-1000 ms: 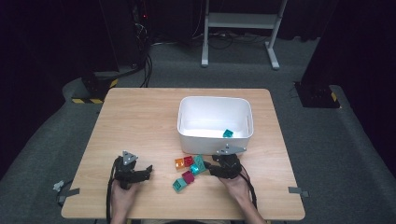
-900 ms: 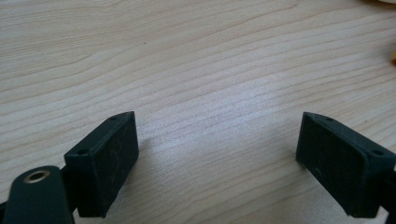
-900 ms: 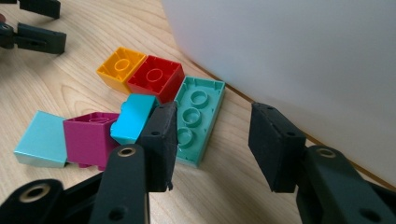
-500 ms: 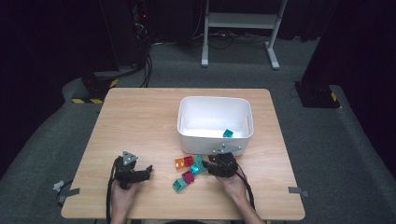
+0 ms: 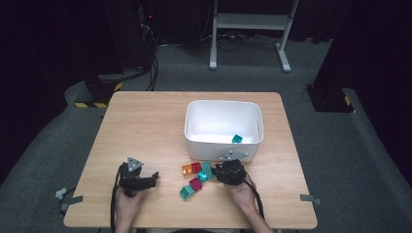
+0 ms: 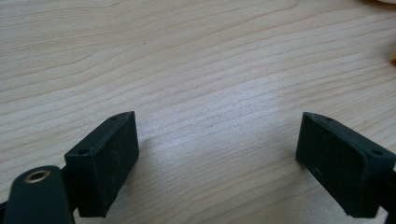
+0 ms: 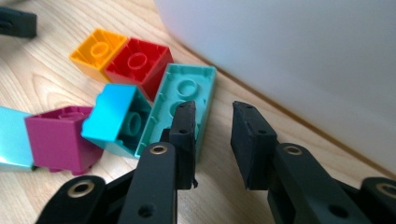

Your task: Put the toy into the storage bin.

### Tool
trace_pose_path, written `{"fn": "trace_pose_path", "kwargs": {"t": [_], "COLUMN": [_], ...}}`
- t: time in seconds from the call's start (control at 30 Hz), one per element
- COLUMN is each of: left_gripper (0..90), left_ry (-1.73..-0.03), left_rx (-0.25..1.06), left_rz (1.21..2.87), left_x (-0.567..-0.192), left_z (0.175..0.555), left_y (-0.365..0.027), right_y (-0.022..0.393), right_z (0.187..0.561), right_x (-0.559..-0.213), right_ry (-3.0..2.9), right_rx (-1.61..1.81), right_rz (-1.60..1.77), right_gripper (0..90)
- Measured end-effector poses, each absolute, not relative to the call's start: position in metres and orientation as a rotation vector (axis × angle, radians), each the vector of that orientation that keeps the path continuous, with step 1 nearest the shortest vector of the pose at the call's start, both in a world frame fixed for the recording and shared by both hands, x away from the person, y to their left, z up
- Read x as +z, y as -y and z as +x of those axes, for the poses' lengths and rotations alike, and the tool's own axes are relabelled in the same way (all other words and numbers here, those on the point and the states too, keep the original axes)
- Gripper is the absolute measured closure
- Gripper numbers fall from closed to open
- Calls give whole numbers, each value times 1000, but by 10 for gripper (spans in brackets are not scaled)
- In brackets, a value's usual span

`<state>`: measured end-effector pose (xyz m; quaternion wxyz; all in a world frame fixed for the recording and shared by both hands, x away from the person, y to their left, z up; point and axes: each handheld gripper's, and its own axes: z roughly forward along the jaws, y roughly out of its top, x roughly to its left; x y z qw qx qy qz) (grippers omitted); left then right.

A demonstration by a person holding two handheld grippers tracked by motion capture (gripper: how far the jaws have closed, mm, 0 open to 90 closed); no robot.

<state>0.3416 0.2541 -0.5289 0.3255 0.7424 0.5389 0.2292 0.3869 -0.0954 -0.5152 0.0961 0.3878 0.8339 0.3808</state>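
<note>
A long mint-green brick (image 7: 184,105) is lying upside down on the wooden table (image 5: 145,126), just near of the white bin (image 5: 223,127), with the right gripper (image 7: 212,135) closing in on it: its jaws are standing slightly parted with nothing between them, one jaw resting against the brick's right edge and the other over bare wood beside the bin's wall. Crowding the brick's left side, a light-blue brick (image 7: 116,119) is leaning tilted against it, a red brick (image 7: 137,65) and an orange brick (image 7: 98,50) are sitting side by side just beyond, and a magenta brick (image 7: 60,137) is resting nearer the person, touching another teal brick (image 5: 186,192) at the cluster's near-left end. Well to the left, the left gripper (image 5: 145,182) is lying idle over bare tabletop, its jaws spread wide and holding nothing. Inside the bin, a single teal brick (image 5: 237,139) is sitting against the near-right wall. Judging by that, the sorting appears to be only beginning: one brick is in the bin, roughly six are waiting on the table, and the mint-green one looks likely to be next, though it is not yet gripped.
</note>
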Motion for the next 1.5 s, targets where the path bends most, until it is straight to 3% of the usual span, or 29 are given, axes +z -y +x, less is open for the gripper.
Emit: {"fn": "trace_pose_path", "kwargs": {"t": [0.7,1.5], "left_gripper": [133,133], "left_ry": [-1413,-1413], "left_rx": [601,603], "left_rz": [1946,1947], "left_x": [-529,-529], "left_z": [341,342], "left_y": [-254,-254], "right_y": [117,132], "right_z": [377,366], "right_x": [-515,-496], "right_ry": [-2447,-2432], "right_rx": [1104,1104], "right_rz": [1142,1061], "right_gripper": [874,898]}}
